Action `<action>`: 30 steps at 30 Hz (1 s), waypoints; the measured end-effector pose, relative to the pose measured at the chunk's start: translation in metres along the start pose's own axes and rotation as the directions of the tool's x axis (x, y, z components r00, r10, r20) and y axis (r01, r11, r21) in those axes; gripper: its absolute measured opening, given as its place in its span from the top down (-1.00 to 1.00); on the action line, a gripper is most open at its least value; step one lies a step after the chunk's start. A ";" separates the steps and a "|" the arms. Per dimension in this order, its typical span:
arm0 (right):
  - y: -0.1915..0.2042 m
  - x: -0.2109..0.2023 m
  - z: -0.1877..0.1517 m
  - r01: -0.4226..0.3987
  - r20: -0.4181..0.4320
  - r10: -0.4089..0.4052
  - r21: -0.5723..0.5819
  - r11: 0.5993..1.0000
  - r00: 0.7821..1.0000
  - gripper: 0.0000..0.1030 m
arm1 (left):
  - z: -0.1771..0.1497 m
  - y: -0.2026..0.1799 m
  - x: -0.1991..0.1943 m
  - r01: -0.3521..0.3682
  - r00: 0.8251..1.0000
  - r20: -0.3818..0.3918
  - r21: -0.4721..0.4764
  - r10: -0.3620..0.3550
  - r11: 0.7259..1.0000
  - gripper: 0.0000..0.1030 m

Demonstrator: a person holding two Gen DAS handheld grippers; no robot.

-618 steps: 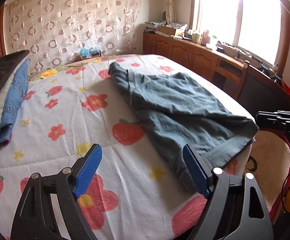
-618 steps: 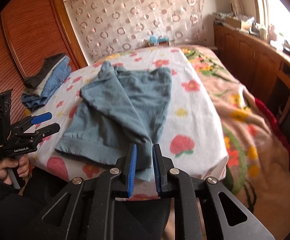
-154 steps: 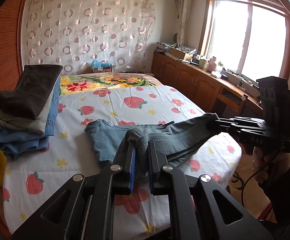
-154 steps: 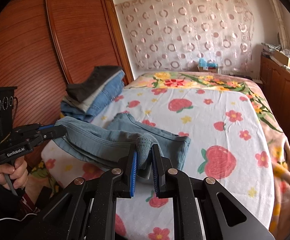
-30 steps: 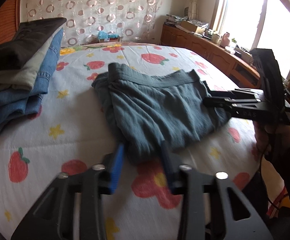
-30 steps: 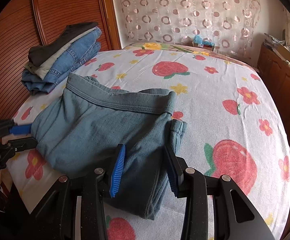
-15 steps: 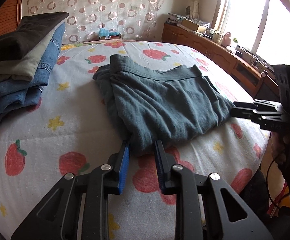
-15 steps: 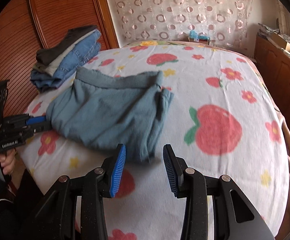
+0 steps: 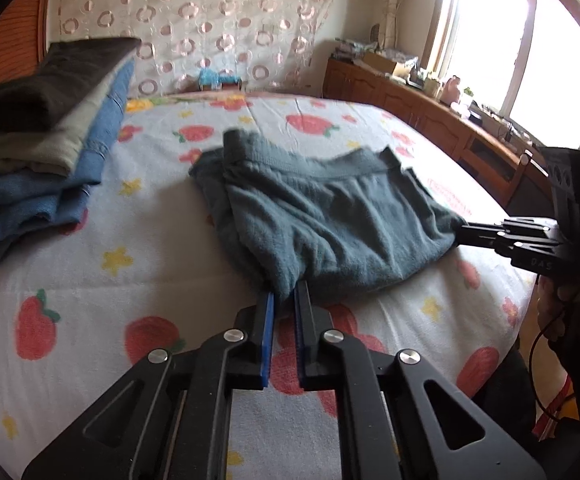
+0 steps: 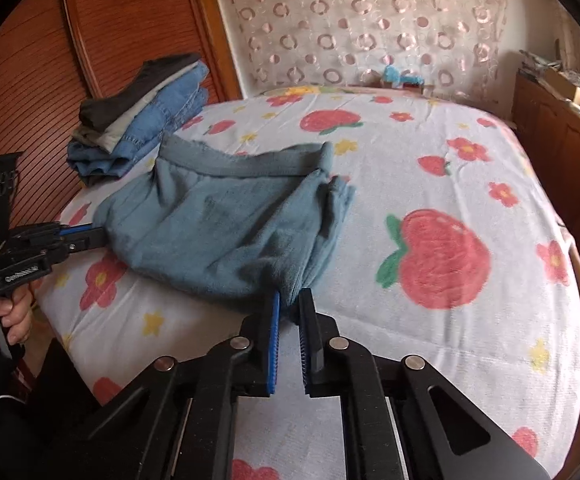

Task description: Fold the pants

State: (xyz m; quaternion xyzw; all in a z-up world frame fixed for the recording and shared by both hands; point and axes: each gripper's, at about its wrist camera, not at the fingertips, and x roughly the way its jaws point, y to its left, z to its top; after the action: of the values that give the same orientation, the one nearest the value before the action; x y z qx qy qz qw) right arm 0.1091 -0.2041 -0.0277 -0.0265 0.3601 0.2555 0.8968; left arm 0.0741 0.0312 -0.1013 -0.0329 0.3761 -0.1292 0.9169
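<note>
Pants (image 9: 330, 224) pinched at both near corners by left gripper (image 9: 283, 300) and right gripper (image 10: 289, 298); lift evenly, fold toward waistband (corners aligned).

**Camera placement: two wrist fisheyes at the near edge of the bed**

Left wrist view: mounted behind the left tool (image 9: 283, 300), low and close over the bed (image 9: 90, 292), facing up its length toward the curtain (image 9: 194, 28), window at right. The right tool (image 9: 464, 234) enters from the right edge.

Right wrist view: mounted behind the right tool (image 10: 290, 298), similarly low and close, facing the same curtain (image 10: 354, 24), wooden wardrobe at left. The left tool (image 10: 98, 236) enters from the left.

Shared ground: the pants (image 9: 330, 220) (image 10: 226, 224), the stacked clothes (image 9: 38, 136) (image 10: 142, 116), the bed and the curtain.
</note>
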 end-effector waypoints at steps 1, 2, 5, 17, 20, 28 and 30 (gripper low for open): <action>-0.001 -0.002 0.000 0.000 0.007 0.000 0.004 1.000 1.000 0.85 | 0.001 0.000 -0.004 0.001 1.000 0.010 -0.002 -0.001 1.000 0.82; -0.001 -0.004 -0.001 -0.007 0.010 0.007 0.006 1.000 1.000 0.86 | 0.002 0.000 -0.007 0.000 1.000 0.017 -0.003 0.000 1.000 0.82; 0.002 -0.009 -0.002 -0.004 0.016 0.004 0.001 1.000 1.000 0.86 | 0.003 -0.001 -0.015 0.002 1.000 0.029 0.001 -0.002 1.000 0.82; 0.014 -0.048 -0.012 -0.030 0.026 0.030 -0.029 0.999 0.999 0.86 | -0.013 -0.015 -0.049 0.027 0.999 0.016 0.052 -0.028 0.998 0.82; 0.017 -0.055 -0.016 -0.035 0.023 0.035 -0.029 0.999 0.999 0.86 | -0.016 -0.020 -0.056 0.027 1.000 0.007 0.067 -0.027 0.997 0.82; 0.024 -0.061 -0.024 -0.034 0.001 0.035 -0.040 0.999 0.999 0.86 | -0.018 -0.026 -0.059 0.016 1.000 -0.008 0.092 -0.015 0.996 0.82; 0.024 -0.059 -0.025 -0.030 -0.010 0.029 -0.037 0.999 1.000 0.86 | -0.018 -0.024 -0.056 0.013 1.000 -0.015 0.085 -0.012 0.996 0.78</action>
State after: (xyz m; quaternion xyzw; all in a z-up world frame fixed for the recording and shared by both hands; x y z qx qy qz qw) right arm 0.0454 -0.2146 -0.0043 -0.0390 0.3600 0.2753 0.8906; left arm 0.0186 0.0228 -0.0722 0.0050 0.3768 -0.1511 0.9139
